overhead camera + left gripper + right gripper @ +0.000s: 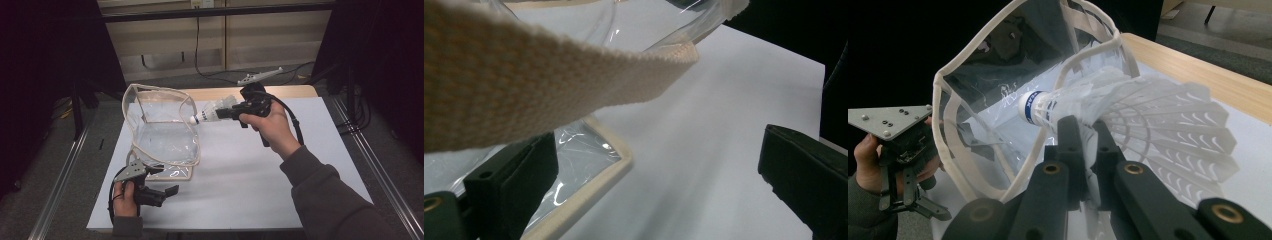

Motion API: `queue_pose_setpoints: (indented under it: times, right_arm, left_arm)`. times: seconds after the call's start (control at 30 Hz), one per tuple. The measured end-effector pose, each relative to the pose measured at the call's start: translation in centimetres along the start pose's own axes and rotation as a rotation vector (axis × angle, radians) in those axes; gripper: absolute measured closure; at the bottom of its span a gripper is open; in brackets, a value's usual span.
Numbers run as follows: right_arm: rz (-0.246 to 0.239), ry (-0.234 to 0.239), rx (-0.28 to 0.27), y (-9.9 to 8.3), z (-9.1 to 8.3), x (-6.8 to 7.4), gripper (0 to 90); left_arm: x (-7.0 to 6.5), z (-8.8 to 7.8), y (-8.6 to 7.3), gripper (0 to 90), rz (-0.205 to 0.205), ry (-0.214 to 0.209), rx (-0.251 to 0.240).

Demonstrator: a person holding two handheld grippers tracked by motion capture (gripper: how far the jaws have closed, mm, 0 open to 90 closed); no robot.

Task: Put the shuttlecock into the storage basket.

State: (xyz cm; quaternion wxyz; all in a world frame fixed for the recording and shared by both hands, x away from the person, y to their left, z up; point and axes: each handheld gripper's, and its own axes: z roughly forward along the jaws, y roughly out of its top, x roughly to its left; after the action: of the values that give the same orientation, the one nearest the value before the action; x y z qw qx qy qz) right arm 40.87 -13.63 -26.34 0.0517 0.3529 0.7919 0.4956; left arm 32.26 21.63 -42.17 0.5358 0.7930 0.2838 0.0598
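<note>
Right gripper (223, 113) clamps the shuttlecock (215, 111) (cork toward the clear bag (165, 142)).

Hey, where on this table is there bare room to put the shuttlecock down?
Bare white sheet lies right of the clear bag, beneath the right gripper holding the shuttlecock. The bag's near corner, by the left gripper, is crowded.

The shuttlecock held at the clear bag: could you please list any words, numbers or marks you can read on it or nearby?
Blue band on the shuttlecock cork: white lettering, too blurred to read.
Clear bag and its cream strap: no print visible.
White table sheet: no print visible.
</note>
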Motion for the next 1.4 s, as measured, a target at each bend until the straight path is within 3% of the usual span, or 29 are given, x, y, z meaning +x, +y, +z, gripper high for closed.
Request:
queue_pose_setpoints:
  times: [1.4]
  right_arm:
    - [-0.006, 0.007, 0.008, 2.1, 2.1, 1.1, 87.6]
  left_arm:
    - [0.0, 0.0, 0.0, 2.8, 0.000, -0.002, -0.005]
